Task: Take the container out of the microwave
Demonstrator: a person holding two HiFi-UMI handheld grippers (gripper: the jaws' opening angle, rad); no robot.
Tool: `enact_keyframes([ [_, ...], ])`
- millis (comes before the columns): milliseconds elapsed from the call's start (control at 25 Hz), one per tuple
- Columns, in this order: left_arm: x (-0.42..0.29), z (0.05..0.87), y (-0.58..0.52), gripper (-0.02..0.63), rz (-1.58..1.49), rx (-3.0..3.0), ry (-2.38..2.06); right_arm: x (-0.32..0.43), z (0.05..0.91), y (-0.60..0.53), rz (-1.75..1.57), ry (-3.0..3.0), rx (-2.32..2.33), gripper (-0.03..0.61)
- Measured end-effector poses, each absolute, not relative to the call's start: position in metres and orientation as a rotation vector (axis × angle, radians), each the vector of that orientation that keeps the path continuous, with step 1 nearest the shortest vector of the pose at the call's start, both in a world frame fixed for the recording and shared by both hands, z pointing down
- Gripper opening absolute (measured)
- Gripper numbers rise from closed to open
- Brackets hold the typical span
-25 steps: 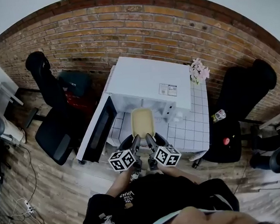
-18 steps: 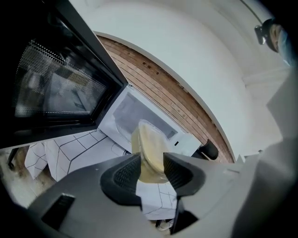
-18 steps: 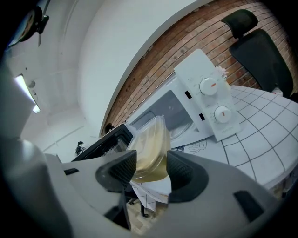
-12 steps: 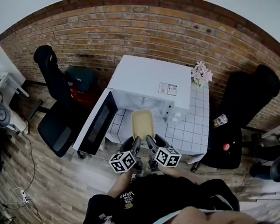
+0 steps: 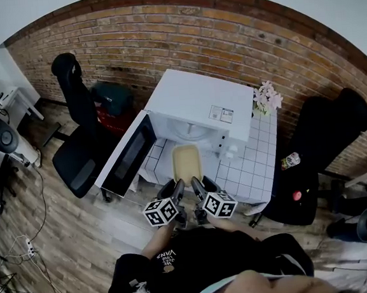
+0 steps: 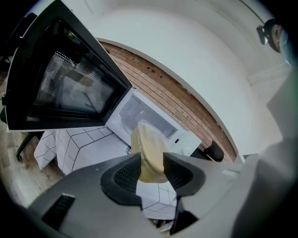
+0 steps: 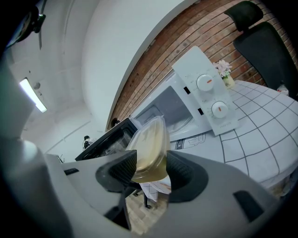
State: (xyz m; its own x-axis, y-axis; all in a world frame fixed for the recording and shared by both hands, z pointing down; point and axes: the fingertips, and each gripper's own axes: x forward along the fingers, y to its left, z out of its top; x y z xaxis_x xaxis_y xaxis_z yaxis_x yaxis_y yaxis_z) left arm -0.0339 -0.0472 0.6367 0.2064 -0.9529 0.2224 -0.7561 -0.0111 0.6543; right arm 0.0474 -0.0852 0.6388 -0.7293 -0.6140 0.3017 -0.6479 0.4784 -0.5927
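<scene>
While clear of open microwave (image 5: 199,103), head view: yellowish plastic container (image 5: 187,161) hangs over table (image 5: 249,169) front edge.
Left gripper view: left gripper (image 5: 174,189) clamps its near rim.
Right gripper view: right gripper (image 5: 198,187) likewise.
Probably light, flexible; best held level by rim.

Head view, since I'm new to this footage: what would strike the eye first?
A yellowish container, gripped by both the left gripper and the right gripper, hangs centre frame just outside the white microwave. The microwave's black door stands wide open at left, above the tiled table.
</scene>
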Motion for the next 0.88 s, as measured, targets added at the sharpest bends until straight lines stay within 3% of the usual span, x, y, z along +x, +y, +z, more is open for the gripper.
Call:
enact_keyframes([
  [880, -0.0351, 0.6402, -0.0369, 0.153, -0.383, 1.770, -1.630, 0.0455, 0.6423, -0.0775, 1.113, -2.656, 1.081, 0.193],
])
